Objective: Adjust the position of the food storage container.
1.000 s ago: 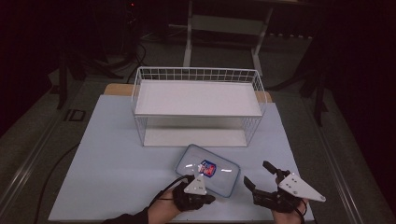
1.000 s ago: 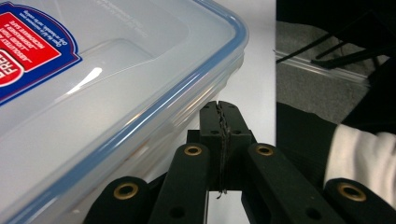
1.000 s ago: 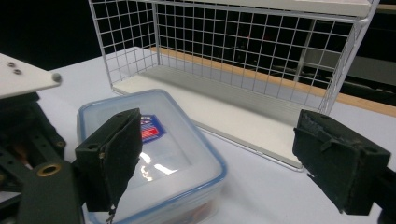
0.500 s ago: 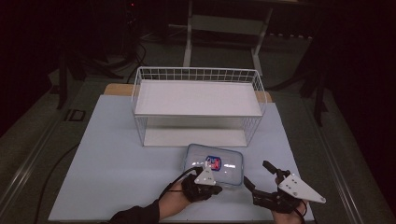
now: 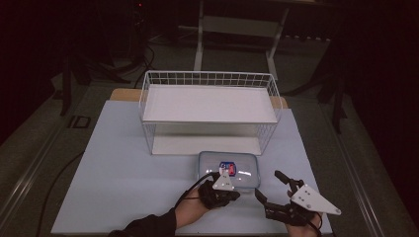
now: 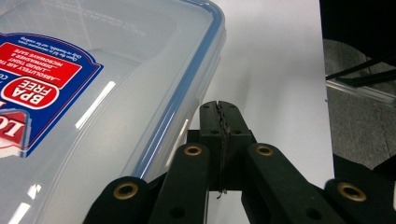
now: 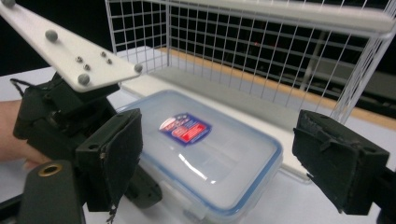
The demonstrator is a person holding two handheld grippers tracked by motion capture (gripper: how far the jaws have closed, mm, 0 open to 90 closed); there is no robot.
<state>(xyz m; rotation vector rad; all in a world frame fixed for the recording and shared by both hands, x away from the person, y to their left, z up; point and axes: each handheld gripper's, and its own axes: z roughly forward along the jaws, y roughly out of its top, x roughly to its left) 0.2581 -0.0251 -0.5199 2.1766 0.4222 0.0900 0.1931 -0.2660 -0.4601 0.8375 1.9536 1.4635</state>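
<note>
- You are holding the left gripper [image 5: 221, 188] against the near edge of the clear rectangular plastic food container with the blue-rimmed lid and red-and-blue label [image 5: 228, 169]; its jaws are pressed fully together with nothing between them, which the left gripper view makes plain.
- You are holding the right gripper [image 5: 276, 190] just right of the container's near right corner, jaws spread wide and gripping nothing.
- Judged step: you are nudging the container with the shut left gripper toward the lower level of the white wire-mesh two-tier rack [image 5: 210, 81]. The container is sitting on the pale blue table mat [image 5: 113, 168], just in front of the rack's open lower bay, not yet inside it.
- Judged next move: a steady push forward along the mat, keeping the container square to the bay so that no corner catches a wire leg; the wide right gripper is placed to steady the right side.
- The left gripper view is giving you the closed jaw tips beside the container's lid rim [image 6: 187, 100], and whether they touch its wall cannot be told there.
- The right gripper view is giving you the white lower shelf board [image 7: 224, 100] lying just behind the container [image 7: 219, 158], and the left gripper's grey three-cornered plate [image 7: 65, 46].
</note>
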